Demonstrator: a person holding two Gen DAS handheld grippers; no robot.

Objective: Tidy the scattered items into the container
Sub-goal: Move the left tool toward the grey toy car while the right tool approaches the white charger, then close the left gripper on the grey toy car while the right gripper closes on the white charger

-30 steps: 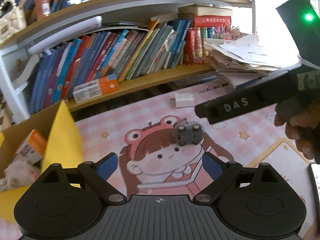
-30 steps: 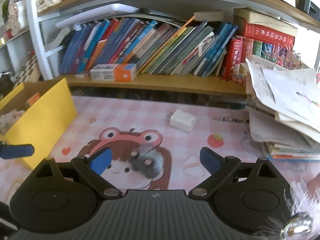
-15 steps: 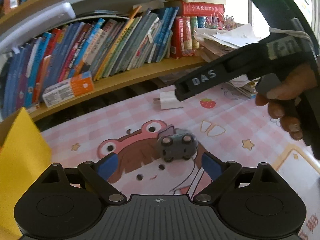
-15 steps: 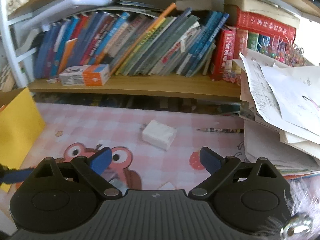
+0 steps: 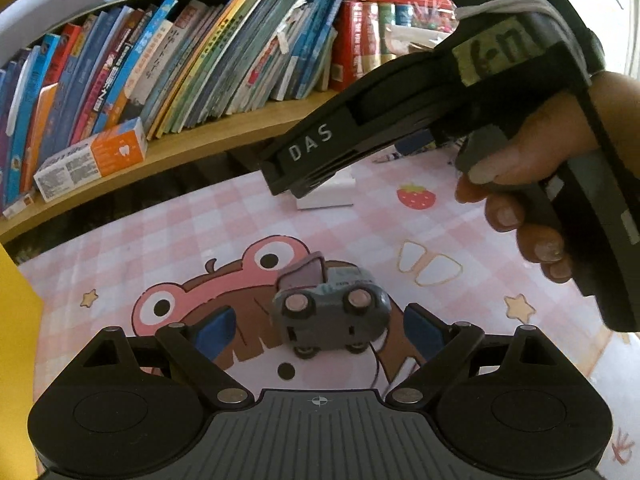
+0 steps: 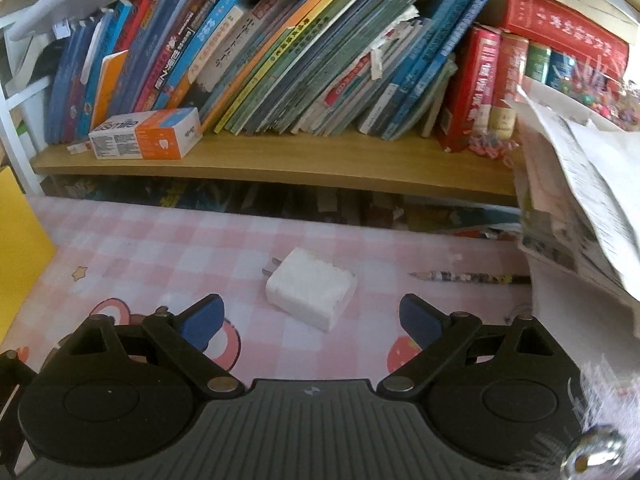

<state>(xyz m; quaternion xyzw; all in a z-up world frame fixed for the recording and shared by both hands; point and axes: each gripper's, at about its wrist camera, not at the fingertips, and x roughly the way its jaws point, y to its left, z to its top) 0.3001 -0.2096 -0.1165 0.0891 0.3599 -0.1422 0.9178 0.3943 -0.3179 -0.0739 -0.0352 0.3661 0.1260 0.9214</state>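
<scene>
A small grey toy car [image 5: 332,312] lies on its side on the pink cartoon mat, wheels toward the camera. My left gripper [image 5: 320,326] is open, its blue pads to either side of the car without touching it. A white plug-in charger [image 6: 312,294] lies on the mat in the right wrist view, just beyond my right gripper [image 6: 310,318], which is open and holds nothing. The charger [image 5: 328,196] also shows in the left wrist view, partly hidden behind the right gripper's body. A sliver of the yellow container [image 6: 20,240] shows at the left edge.
A low wooden shelf [image 6: 280,164] packed with leaning books runs behind the mat, with an orange-and-white carton [image 6: 148,134] on it. A loose stack of papers [image 6: 580,208] overhangs on the right. A pencil [image 6: 468,277] lies near it. A person's hand [image 5: 532,200] holds the right gripper.
Both grippers moved forward and down toward the mat. The toy car now sits between the left pads, and the charger has come close to the right pads. The yellow container slid off left.
</scene>
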